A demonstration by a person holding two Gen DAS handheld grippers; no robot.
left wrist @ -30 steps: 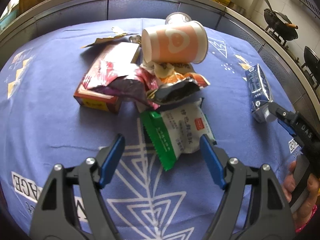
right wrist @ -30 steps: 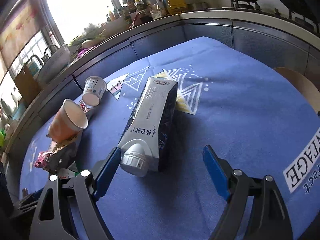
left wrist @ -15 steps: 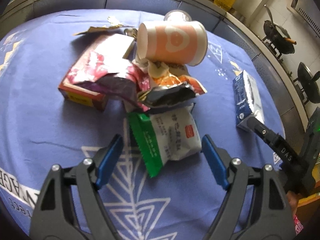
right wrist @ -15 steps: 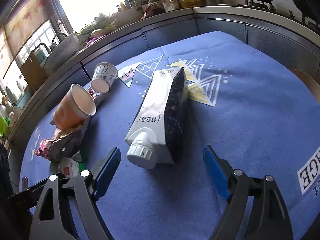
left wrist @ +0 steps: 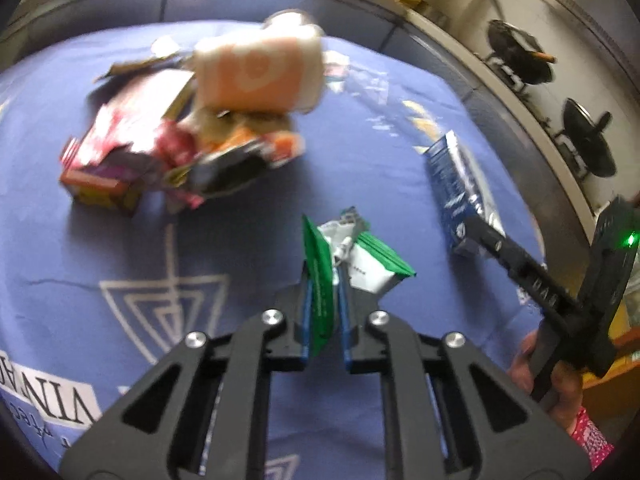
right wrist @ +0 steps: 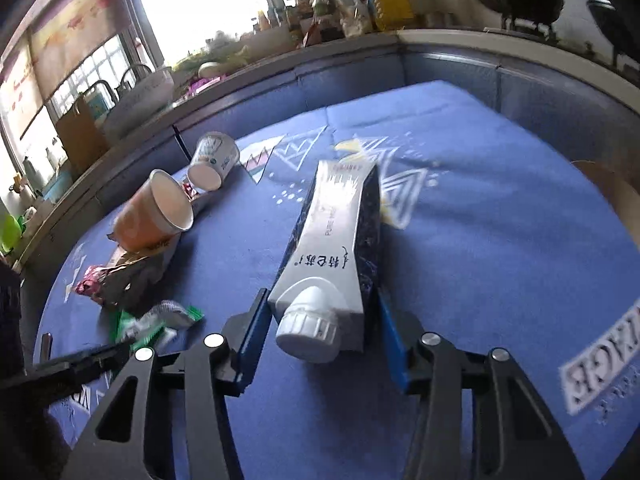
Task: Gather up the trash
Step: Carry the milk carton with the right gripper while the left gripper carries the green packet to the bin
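Left wrist: left gripper (left wrist: 324,280) just closed, clamping green-white wrapper (left wrist: 356,256), now pulled from pile. Right gripper (right wrist: 316,320) closing, pads touching milk carton (right wrist: 336,236). Both pickups underway.

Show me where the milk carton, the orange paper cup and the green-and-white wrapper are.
milk carton (right wrist: 332,236): right wrist view, on its white top face.
orange paper cup (right wrist: 140,220): right wrist view, on its orange side.
green-and-white wrapper (left wrist: 370,268): left wrist view, on its white panel.

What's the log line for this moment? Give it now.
left gripper: just closed, shut on wrapper | right gripper: just closed on milk carton | pile: untouched
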